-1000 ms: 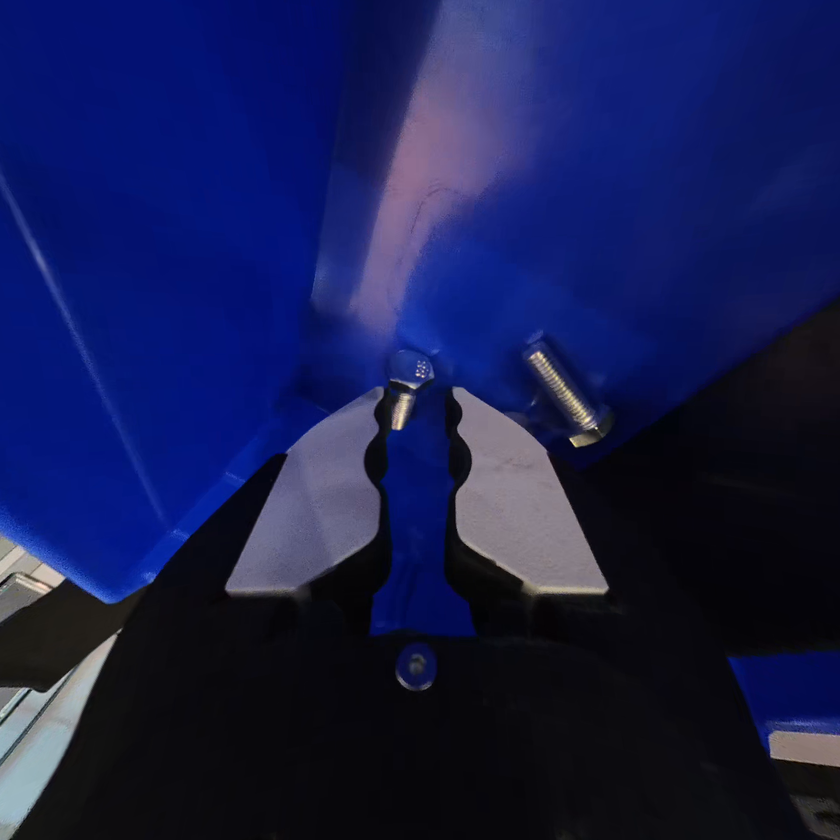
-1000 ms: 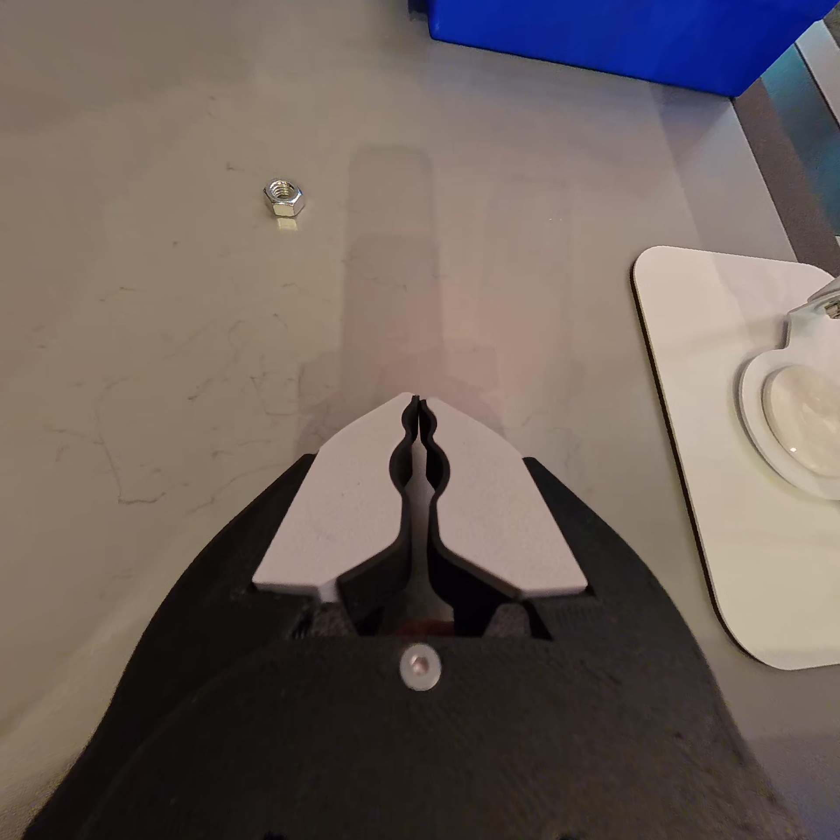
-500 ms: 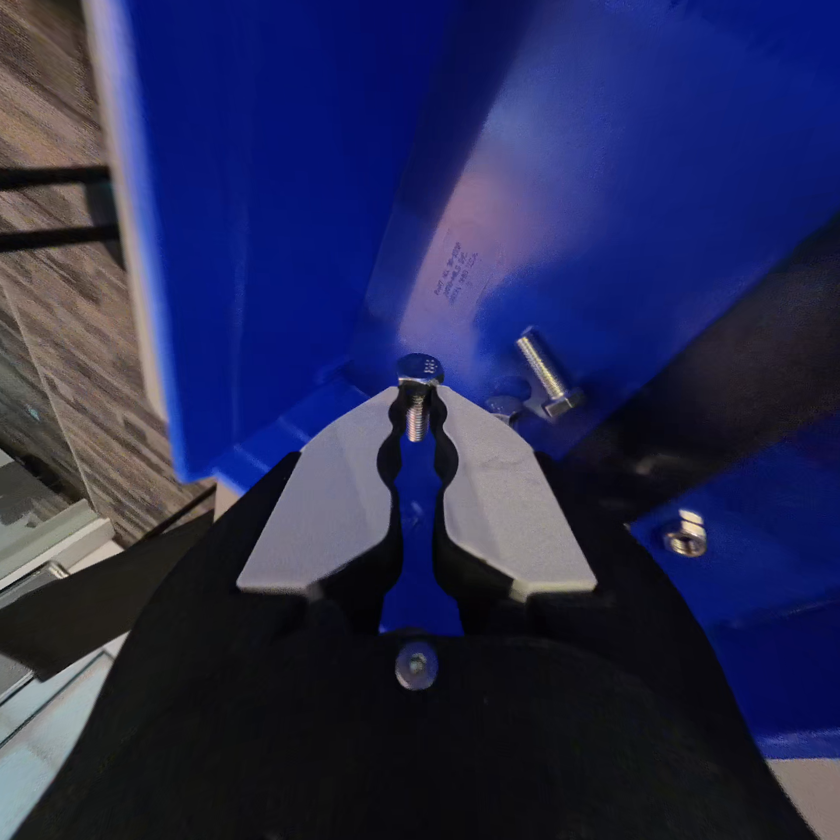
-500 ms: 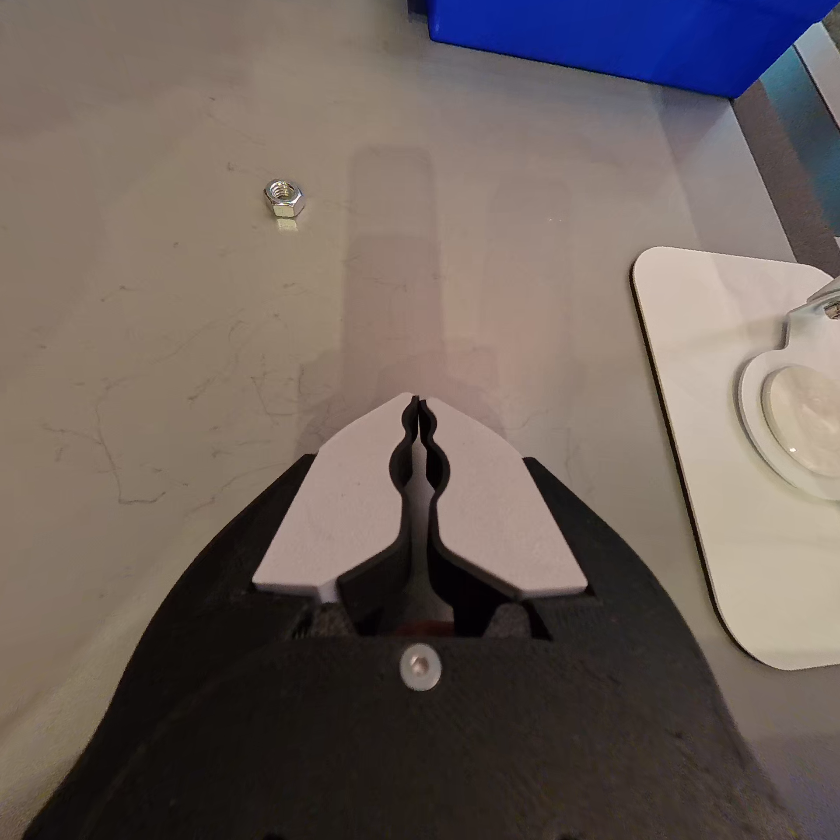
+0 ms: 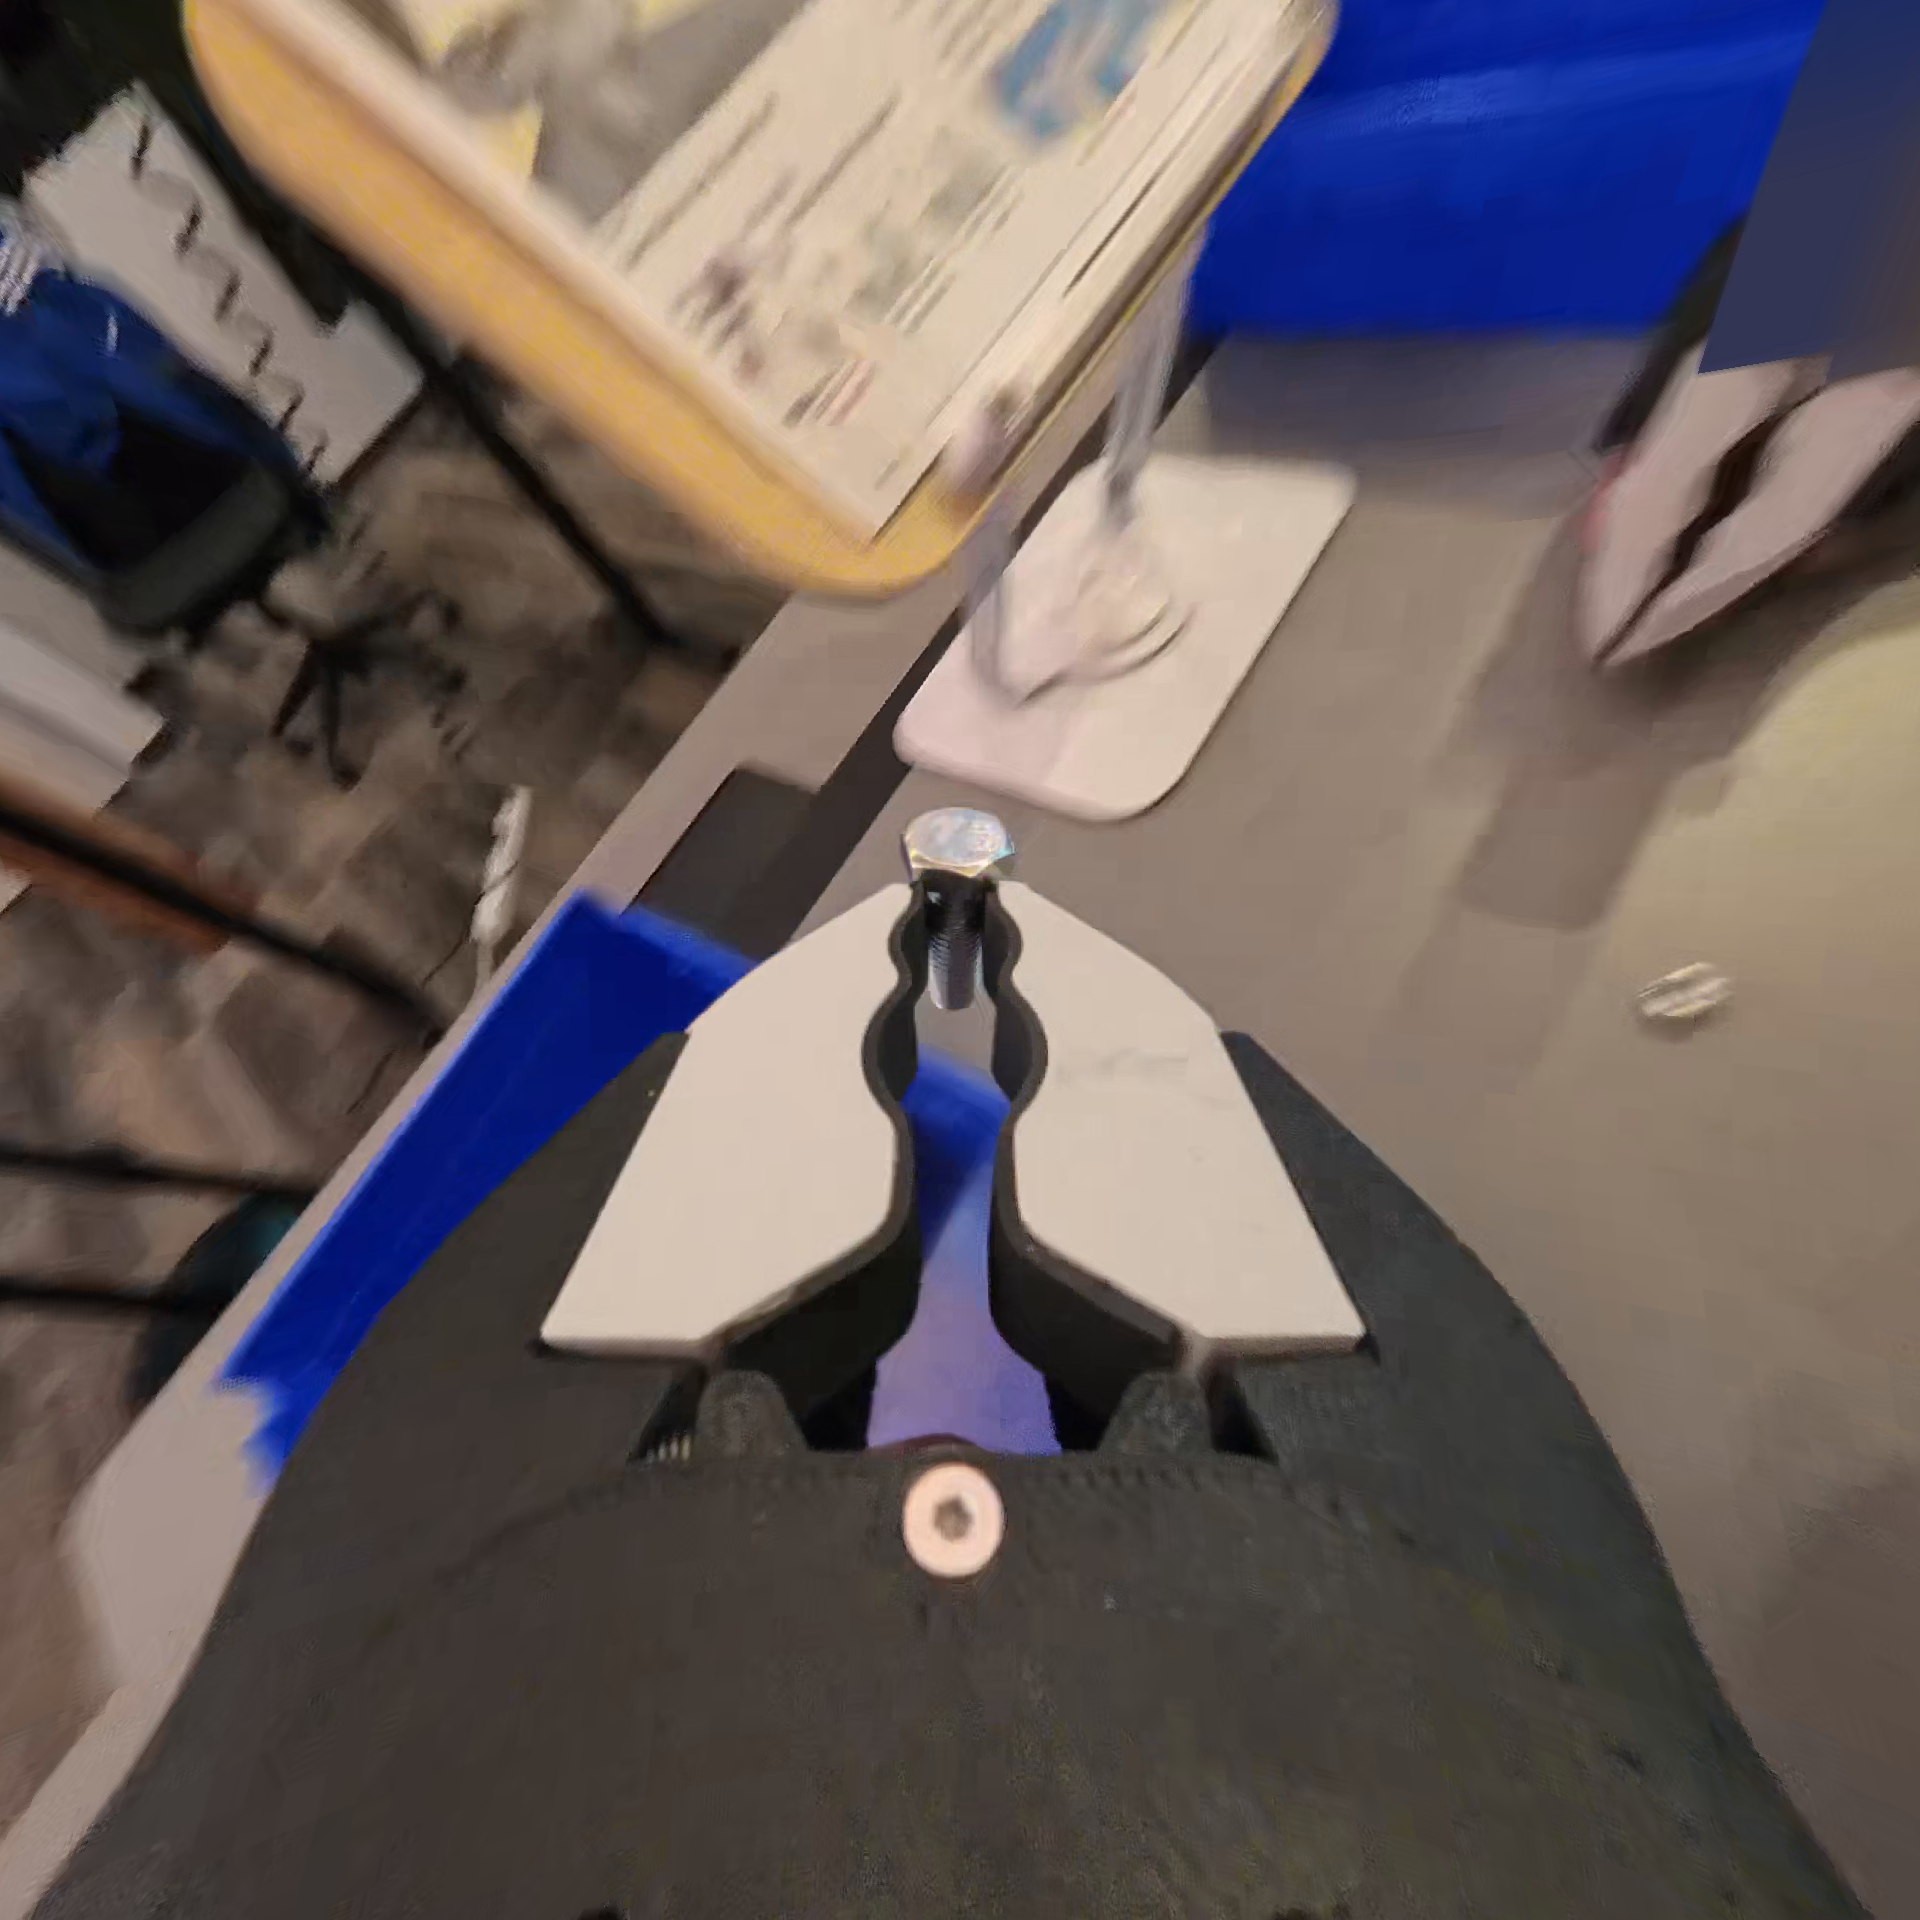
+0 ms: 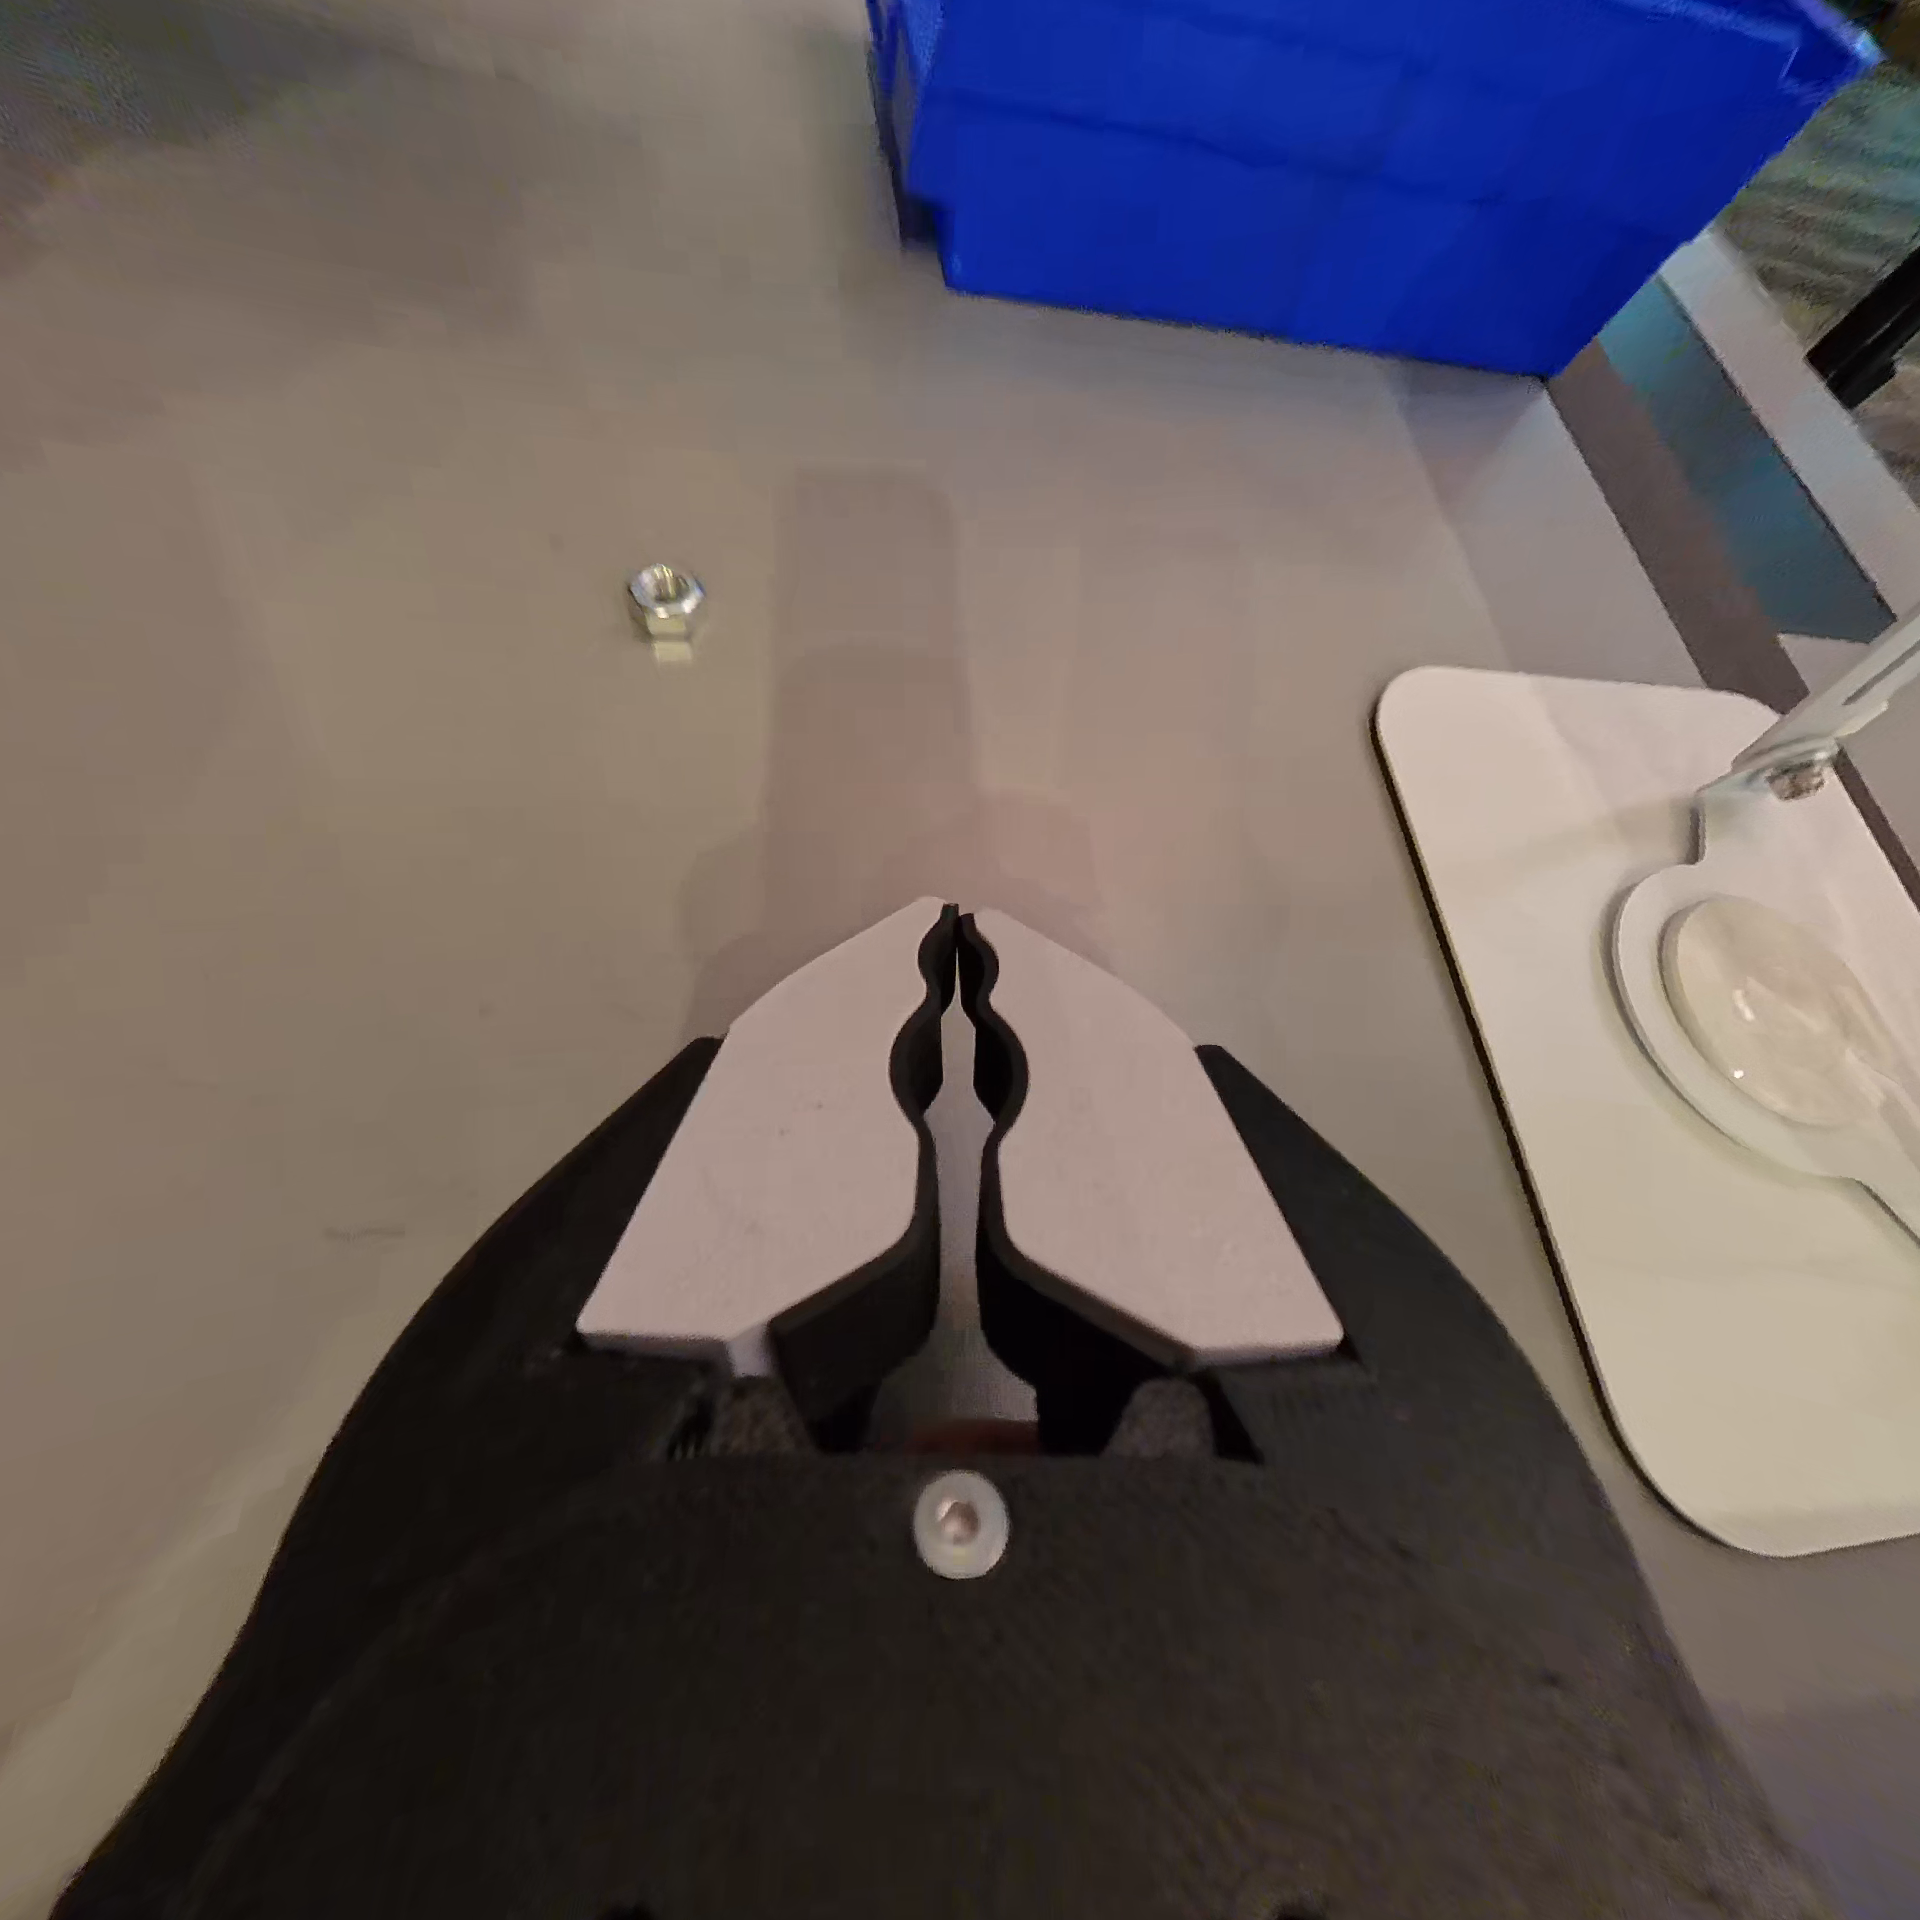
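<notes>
In the left wrist view, much blurred, a blue bin edge shows at about 8 o'clock of the left tool, over the rim of the grey surface. The left tool is closed down on a silver hex bolt, gripping the threaded shank in the notch near its tips, with the head standing just past them toward 12 o'clock. Beyond the bolt, at 12 to 1 o'clock, lies a white base plate with a clear stand rising from it. A small nut lies on the surface at 3 o'clock, and the right tool shows blurred at 2 o'clock, well apart.

In the right wrist view, the nut lies on the surface at 11 o'clock of the right tool, apart from it. That tool's tips meet and it holds nothing. The blue bin stands at 1 o'clock, and the white base plate lies at 3 o'clock.
</notes>
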### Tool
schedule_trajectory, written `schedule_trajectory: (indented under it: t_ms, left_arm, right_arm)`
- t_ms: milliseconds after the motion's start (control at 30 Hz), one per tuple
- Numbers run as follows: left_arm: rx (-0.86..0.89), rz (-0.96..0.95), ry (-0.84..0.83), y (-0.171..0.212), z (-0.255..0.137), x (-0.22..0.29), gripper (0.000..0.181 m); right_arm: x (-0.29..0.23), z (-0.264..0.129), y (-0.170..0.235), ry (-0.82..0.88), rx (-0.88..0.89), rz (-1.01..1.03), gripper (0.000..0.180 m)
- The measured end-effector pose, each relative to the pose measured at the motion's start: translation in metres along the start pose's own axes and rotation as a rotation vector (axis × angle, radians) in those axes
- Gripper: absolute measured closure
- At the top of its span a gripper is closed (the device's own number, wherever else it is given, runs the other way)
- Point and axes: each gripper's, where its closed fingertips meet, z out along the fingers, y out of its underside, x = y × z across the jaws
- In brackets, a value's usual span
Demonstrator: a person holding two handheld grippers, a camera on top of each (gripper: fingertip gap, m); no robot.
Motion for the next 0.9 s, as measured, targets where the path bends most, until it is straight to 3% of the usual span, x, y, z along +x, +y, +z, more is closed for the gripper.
schedule_trajectory:
  t_ms: [267,367,533,700,900]
  left_arm:
    - [0.587,-0.307,0.346,-0.073,0.005,0.111,0.172]
    - [0.737,-0.431,0.479,-0.089,0.01,0.137,0.172]
    - [0.852,-0.464,0.581,-0.104,0.02,0.164,0.172]
    - [0.892,-0.408,0.702,-0.109,0.016,0.183,0.172]
    - [0.854,-0.371,0.76,-0.105,0.019,0.194,0.172]
  right_arm:
    - [-0.012,-0.01,-0.073,0.09,0.264,0.023,0.175]
    - [-0.031,-0.016,-0.112,-0.034,0.459,0.158,0.171]
    - [-0.029,-0.036,-0.151,-0.312,0.792,0.51,0.165]
    - [-0.037,-0.042,-0.166,-0.467,0.847,0.473,0.161]
    - [-0.045,-0.042,-0.172,-0.524,0.827,0.419,0.16]
